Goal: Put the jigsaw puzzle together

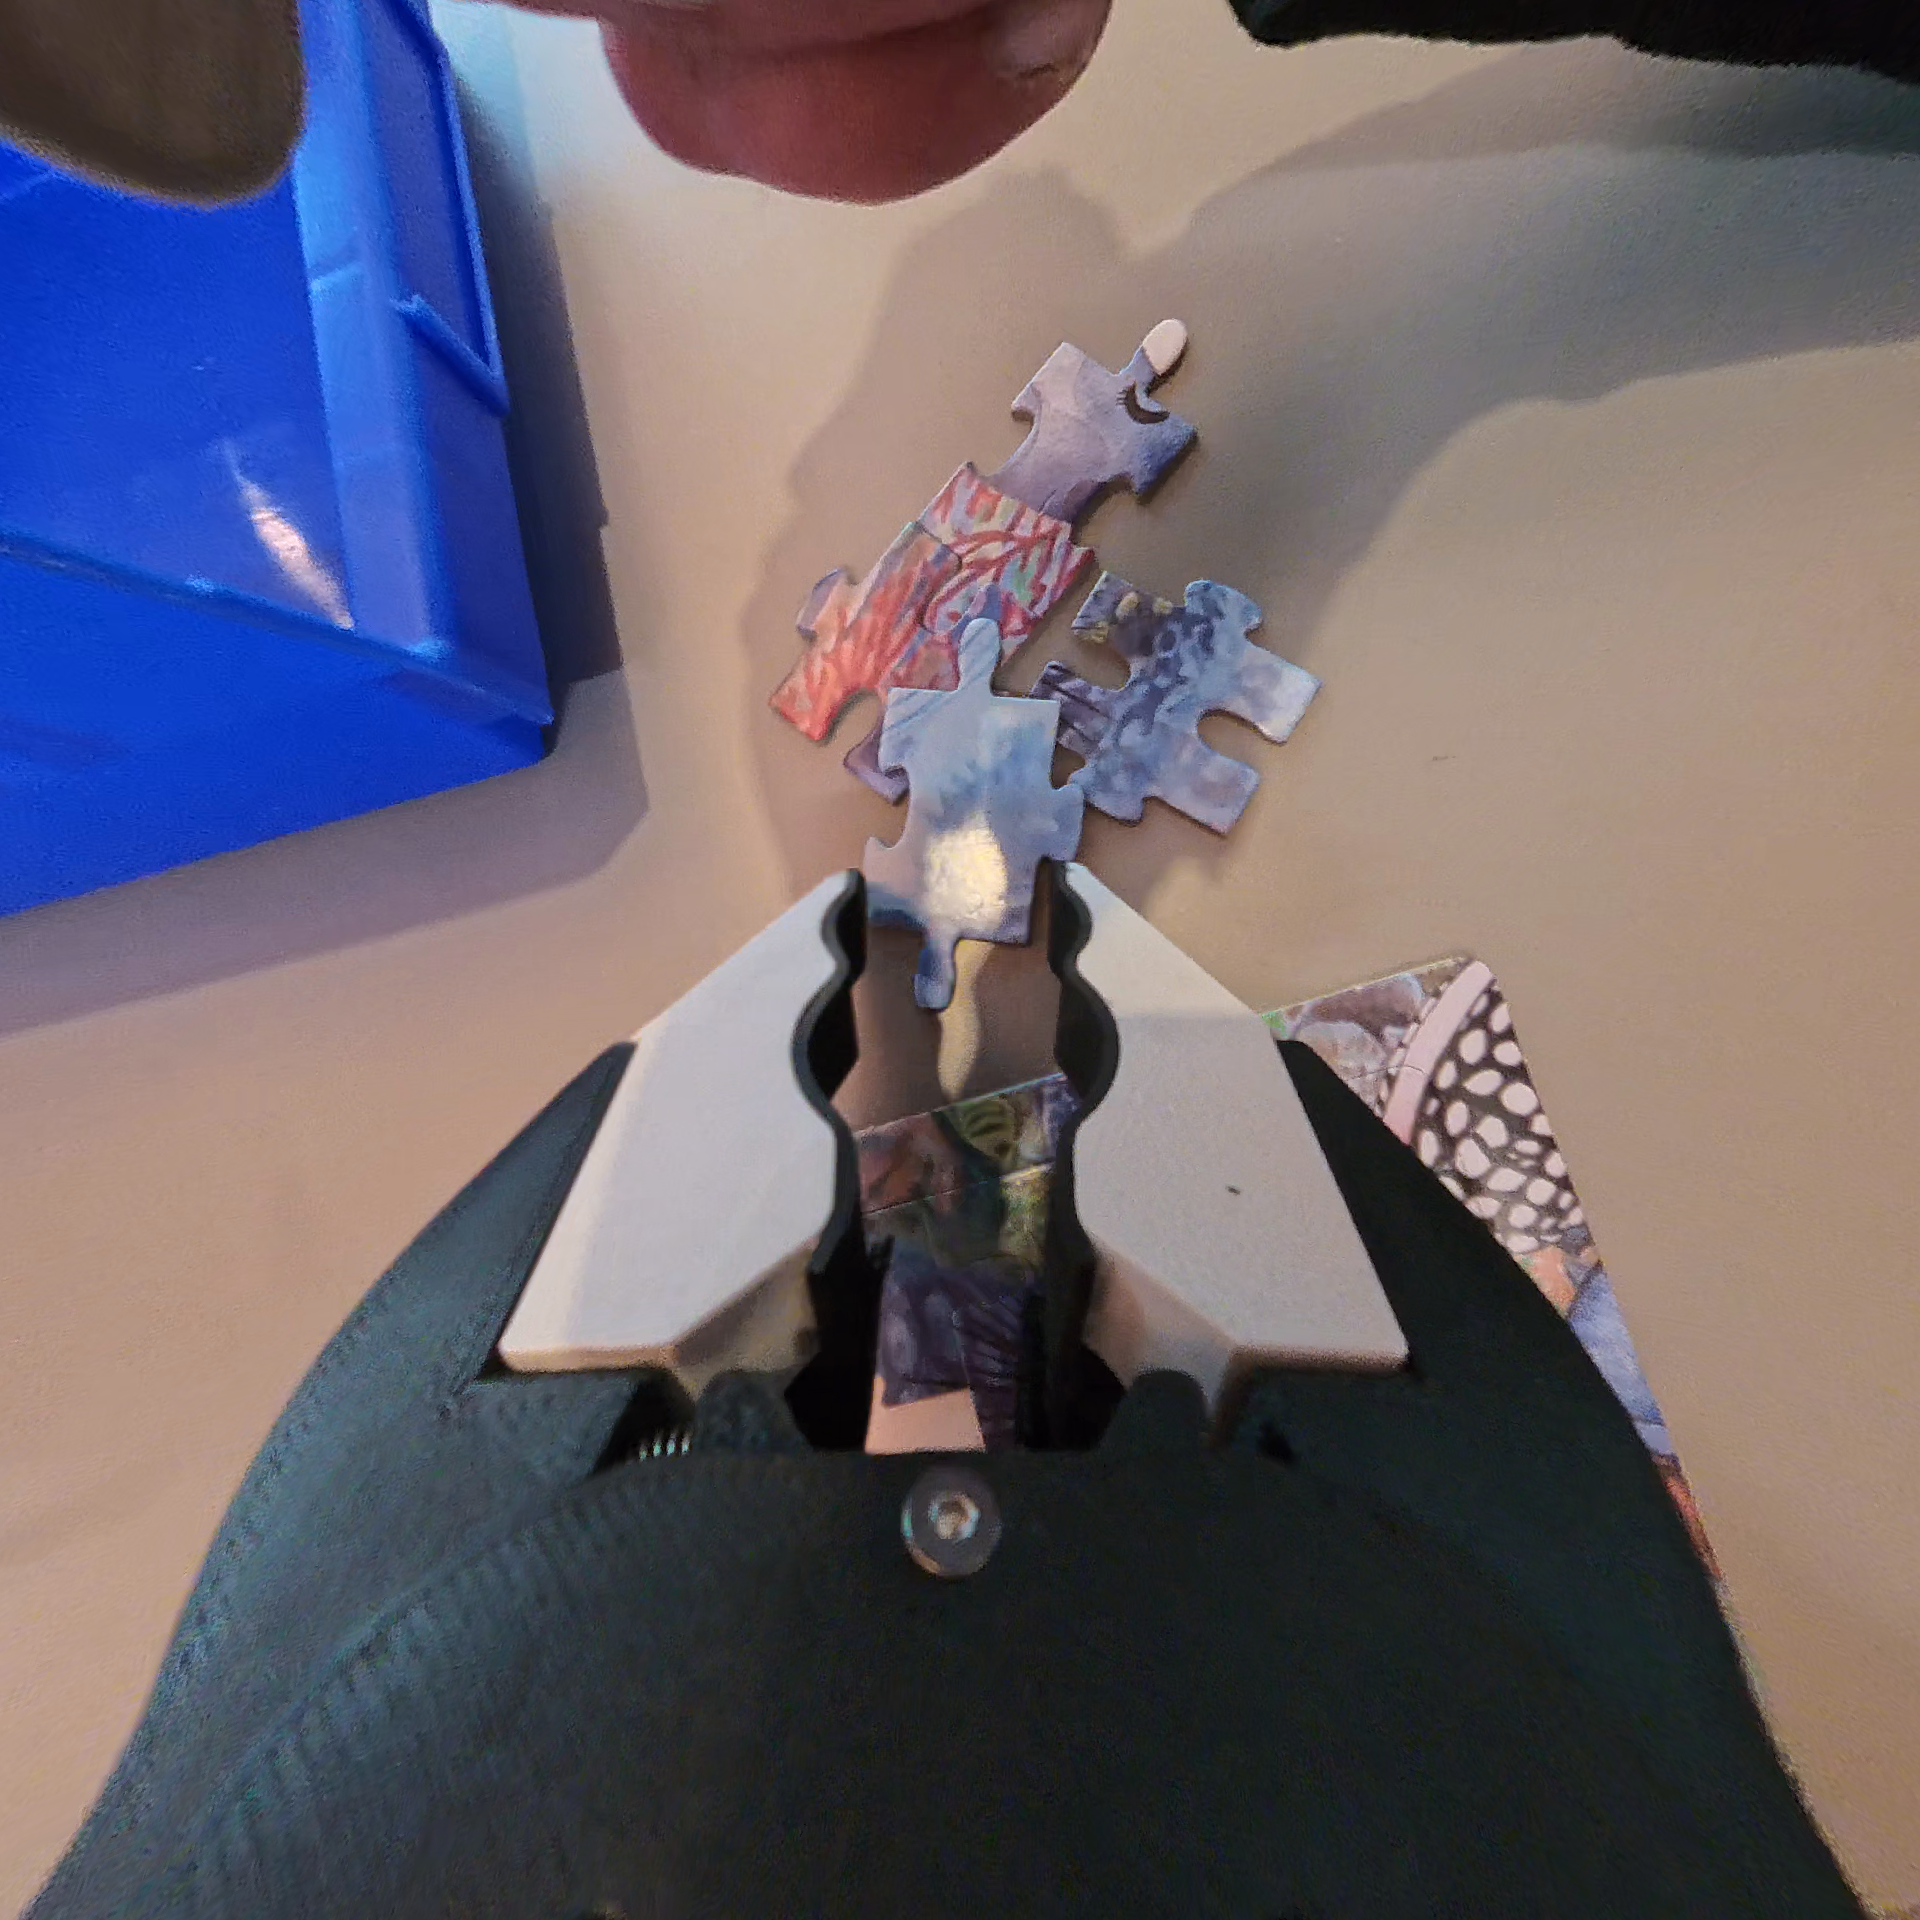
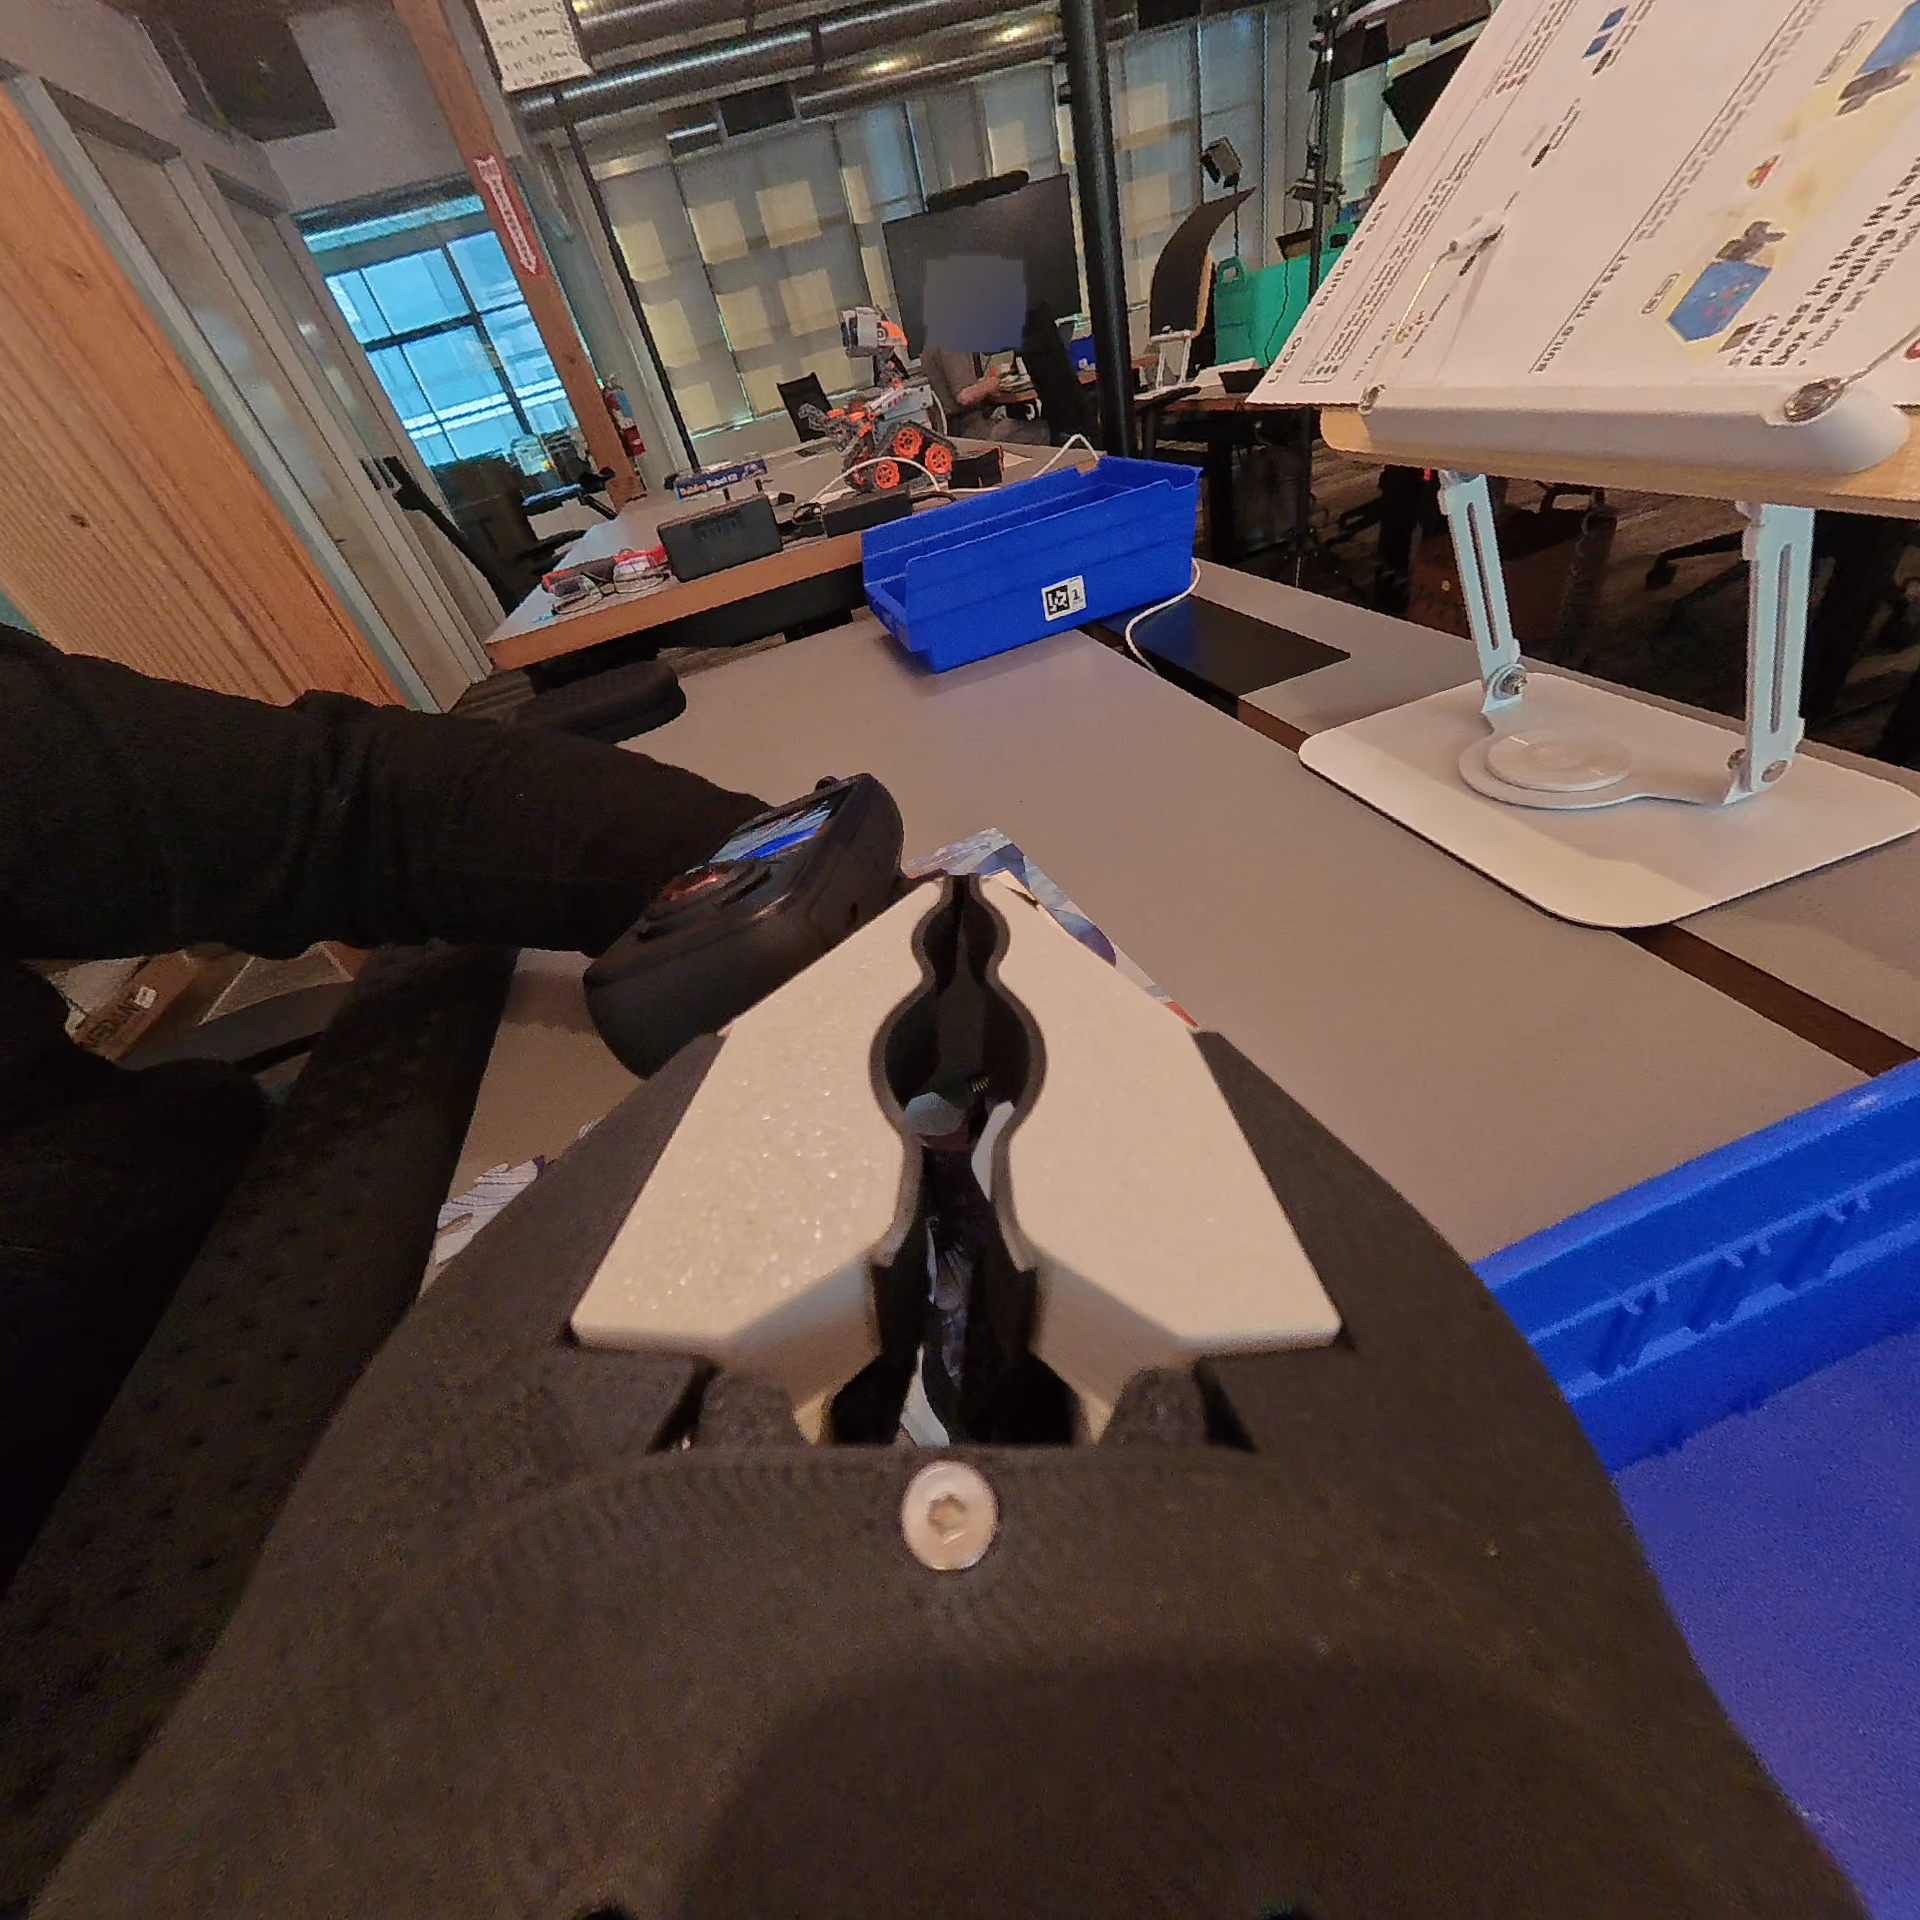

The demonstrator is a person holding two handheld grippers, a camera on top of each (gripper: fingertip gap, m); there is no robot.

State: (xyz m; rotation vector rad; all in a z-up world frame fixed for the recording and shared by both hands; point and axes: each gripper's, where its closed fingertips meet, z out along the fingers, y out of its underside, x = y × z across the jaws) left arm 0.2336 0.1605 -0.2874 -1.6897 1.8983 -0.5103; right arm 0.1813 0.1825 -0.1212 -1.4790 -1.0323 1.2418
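Observation:
In the left wrist view my left gripper (image 1: pixel 961 904) is shut on a pale blue puzzle piece (image 1: pixel 977 821), with both pads against its side edges. Just beyond it on the tan table lie joined red coral pieces (image 1: pixel 935 592), a purple piece (image 1: pixel 1101 436) and a blue-purple piece (image 1: pixel 1184 696). Part of the assembled puzzle (image 1: pixel 1475 1122) lies under and to the right of the gripper. In the right wrist view my right gripper (image 2: pixel 961 894) is shut above a corner of the puzzle (image 2: pixel 1081 935). The left hand's black gripper body (image 2: pixel 748 914) is close on its left.
A blue bin (image 1: pixel 260 520) stands left of the loose pieces; it also shows in the right wrist view (image 2: pixel 1714 1351) at lower right. A second blue bin (image 2: pixel 1029 561) and a white stand with a board (image 2: pixel 1600 800) are farther back. A hand (image 1: pixel 852 94) is at the top. My right fingertips sit around 15 cm from my left ones.

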